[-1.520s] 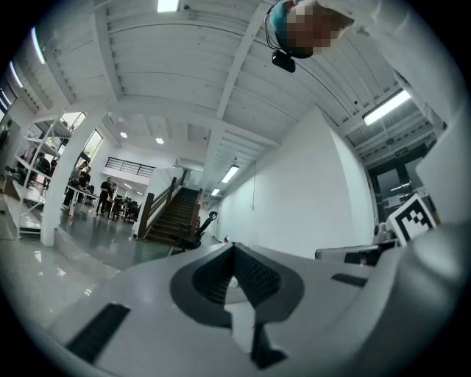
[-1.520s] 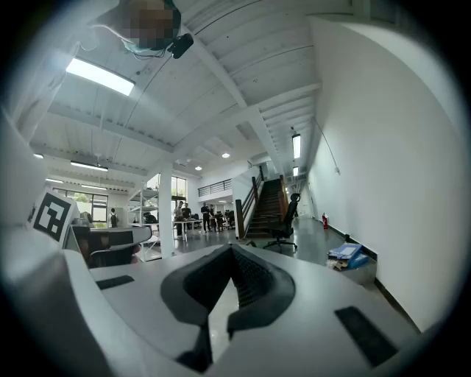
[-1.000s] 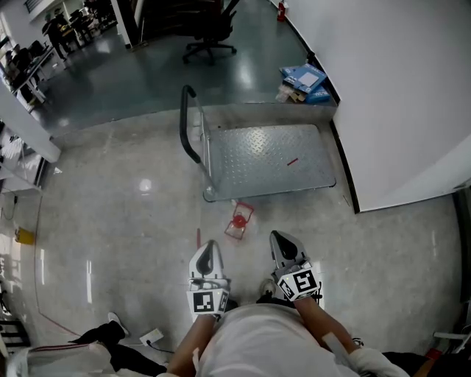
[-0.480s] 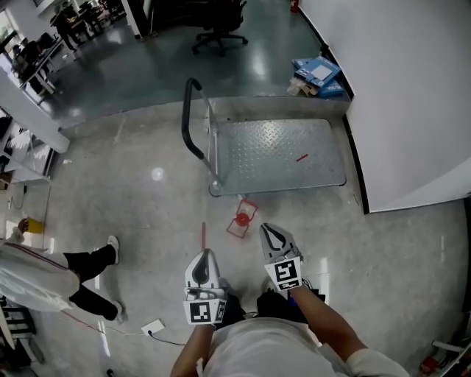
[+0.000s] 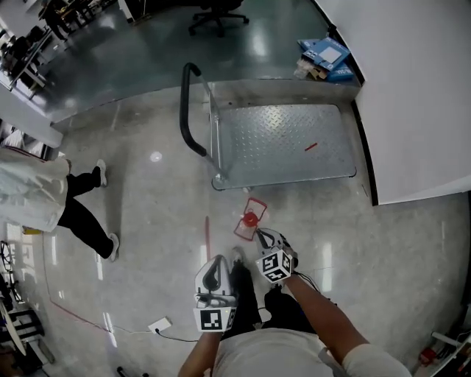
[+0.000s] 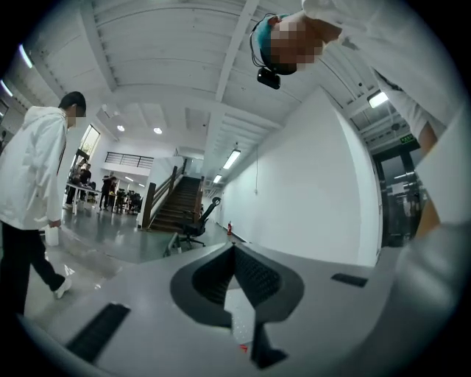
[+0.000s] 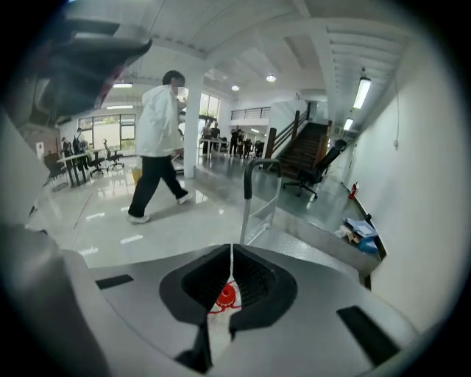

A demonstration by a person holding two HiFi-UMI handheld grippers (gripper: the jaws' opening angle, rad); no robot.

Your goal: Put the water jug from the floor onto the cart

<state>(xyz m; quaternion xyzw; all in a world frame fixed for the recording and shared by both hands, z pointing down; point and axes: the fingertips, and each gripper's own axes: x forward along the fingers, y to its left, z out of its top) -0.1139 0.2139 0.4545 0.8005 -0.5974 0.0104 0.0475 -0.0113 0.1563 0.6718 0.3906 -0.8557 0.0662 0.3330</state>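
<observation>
Cart (image 5: 294, 147): one flat platform cart. Its deck is bare except for one short red mark (image 5: 311, 146), and one black push handle (image 5: 188, 110) stands at its left end.

Bystander (image 5: 44, 195): one person in a white top, well left of the cart and walking.

Office chair (image 5: 217, 11): one, beyond the cart's far edge. A small pile of blue packets (image 5: 327, 55) lies off the cart's far right corner; I cannot count them.

Water jug (image 5: 250, 221): one, clear with a red cap and a red carry frame. It is on the floor just off the cart's near edge, towards the handle end, and nothing is holding it.

Right gripper (image 5: 266, 239): on the jug's side away from the cart, close to it, angled down. Its fingers are pinched together and empty, and its own view shows the red cap just past the tips.

Left gripper (image 5: 215, 266): further from the cart, pointing level, fingers likewise closed on nothing.

Step, as I judge it: approach to the pick. Nothing is lifted yet.

Next move: I need to spread the right fingers before they meet the jug, then take the red frame or neck. The left will probably have to steady the body for the lift onto the deck.

Count: two grippers, one jug, one cart.
</observation>
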